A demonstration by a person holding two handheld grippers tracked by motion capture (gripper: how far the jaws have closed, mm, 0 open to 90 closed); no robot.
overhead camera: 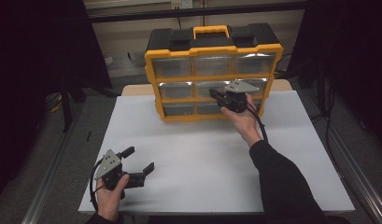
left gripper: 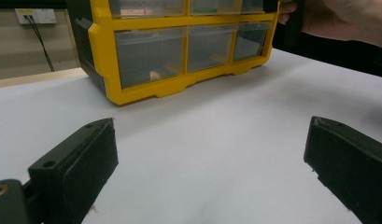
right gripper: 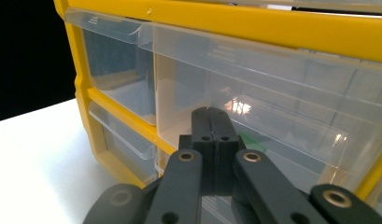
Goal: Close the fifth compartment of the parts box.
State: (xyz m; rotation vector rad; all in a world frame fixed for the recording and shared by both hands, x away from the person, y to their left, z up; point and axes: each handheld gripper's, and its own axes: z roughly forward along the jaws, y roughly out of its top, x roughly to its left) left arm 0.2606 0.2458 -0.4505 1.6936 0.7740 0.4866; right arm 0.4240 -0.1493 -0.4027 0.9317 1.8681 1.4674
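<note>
Left tongs [overhead camera: 138, 161] nearest, jaws spread wide, empty, resting low on the white surface [overhead camera: 202, 158]. Right tongs [right gripper: 211, 122] closed with nothing between, tips at the clear front of a middle-row drawer [right gripper: 254, 112] of the yellow organizer [overhead camera: 212, 72] standing at the surface's far edge. Likely step: pushing that drawer home or nudging it; contact unclear. Next: steady straight press. Count: nine drawers, three by three; two tongs; one organizer.

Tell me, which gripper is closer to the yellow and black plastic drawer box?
The right. The right gripper is shut, right up against the front of the yellow and black plastic drawer box, at its middle row. The left gripper stands open, far back near the table's front edge.
</note>
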